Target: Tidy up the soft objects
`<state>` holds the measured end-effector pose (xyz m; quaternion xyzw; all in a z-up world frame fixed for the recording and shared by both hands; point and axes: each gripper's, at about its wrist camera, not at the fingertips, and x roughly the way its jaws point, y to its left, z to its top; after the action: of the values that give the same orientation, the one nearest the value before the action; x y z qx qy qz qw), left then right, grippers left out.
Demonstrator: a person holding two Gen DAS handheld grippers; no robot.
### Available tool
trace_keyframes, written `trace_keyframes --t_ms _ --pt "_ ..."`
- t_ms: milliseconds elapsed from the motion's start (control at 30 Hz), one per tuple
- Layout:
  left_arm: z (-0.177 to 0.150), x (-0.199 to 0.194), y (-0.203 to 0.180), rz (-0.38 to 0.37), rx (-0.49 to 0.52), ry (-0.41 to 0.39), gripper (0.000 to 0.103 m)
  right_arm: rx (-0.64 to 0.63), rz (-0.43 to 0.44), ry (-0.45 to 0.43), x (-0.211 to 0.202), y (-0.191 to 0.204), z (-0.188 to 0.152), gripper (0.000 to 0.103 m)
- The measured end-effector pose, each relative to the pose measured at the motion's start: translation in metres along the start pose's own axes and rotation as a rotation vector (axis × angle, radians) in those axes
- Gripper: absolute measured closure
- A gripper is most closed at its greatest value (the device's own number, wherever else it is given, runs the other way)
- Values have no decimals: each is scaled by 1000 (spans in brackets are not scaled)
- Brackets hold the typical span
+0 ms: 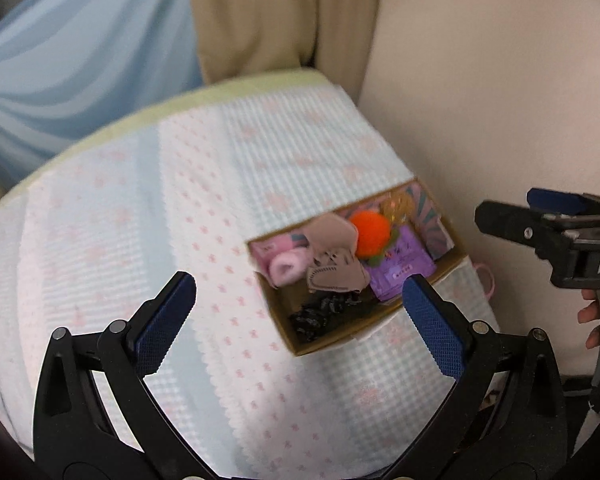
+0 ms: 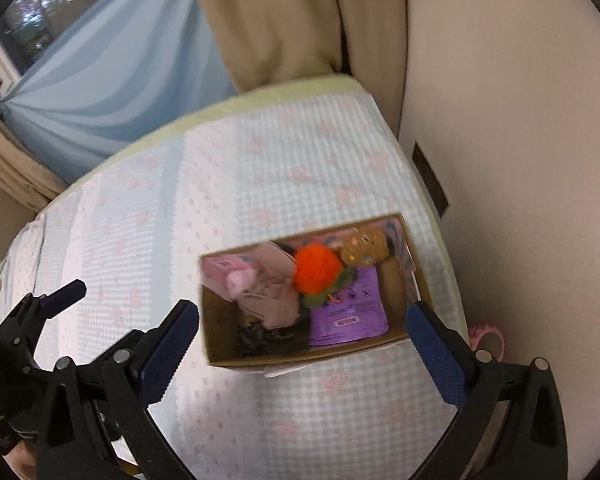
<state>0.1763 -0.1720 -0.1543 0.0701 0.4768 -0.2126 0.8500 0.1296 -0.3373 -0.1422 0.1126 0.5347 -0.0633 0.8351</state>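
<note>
The bed [image 1: 140,208] fills most of what I see, covered in a pale blue-and-white checked sheet with small pink flowers, its far edge against blue and tan curtains [image 2: 268,20] and a cream wall [image 2: 520,120].

I hold both grippers up above the bed, angled down toward it. My left gripper [image 1: 299,320] has its fingers spread wide apart with nothing between them; my right gripper [image 2: 304,344] is likewise spread wide and holding nothing, and it frames the near side of the box.

The cardboard box [image 2: 216,320] sits open near the bed's right edge, close to the wall. Inside lie a purple packet [image 2: 348,312], a folded tan cloth piece [image 2: 274,296], an orange pompom [image 2: 316,268], a pink fuzzy item [image 2: 232,276], a brown knitted ball [image 2: 366,246] and a dark tangled thing [image 2: 260,338], all piled touching one another.

A pink loop [image 2: 488,336] lies just outside the box.
</note>
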Motion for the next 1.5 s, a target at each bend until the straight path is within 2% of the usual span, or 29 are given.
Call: trace_keyframes --t_ms 167,267,600,767,1133,1500 --pt "-4 -75 28 34 -63 -115 0 -68 5 -74 -56 40 -9 0" --pt "-11 -122 44 79 -97 -202 0 -91 10 -123 -86 63 -16 0" --pt "-54 -201 74 174 -188 -331 0 -180 10 -316 -157 122 -44 0" --pt "-73 -218 81 240 -215 -361 0 -222 6 -356 -166 139 -64 0" --pt "-90 -226 84 255 -243 -375 0 -223 2 -372 -167 141 -81 0" --pt "-90 -230 74 265 -227 -399 0 -222 -11 -399 -175 137 -80 0"
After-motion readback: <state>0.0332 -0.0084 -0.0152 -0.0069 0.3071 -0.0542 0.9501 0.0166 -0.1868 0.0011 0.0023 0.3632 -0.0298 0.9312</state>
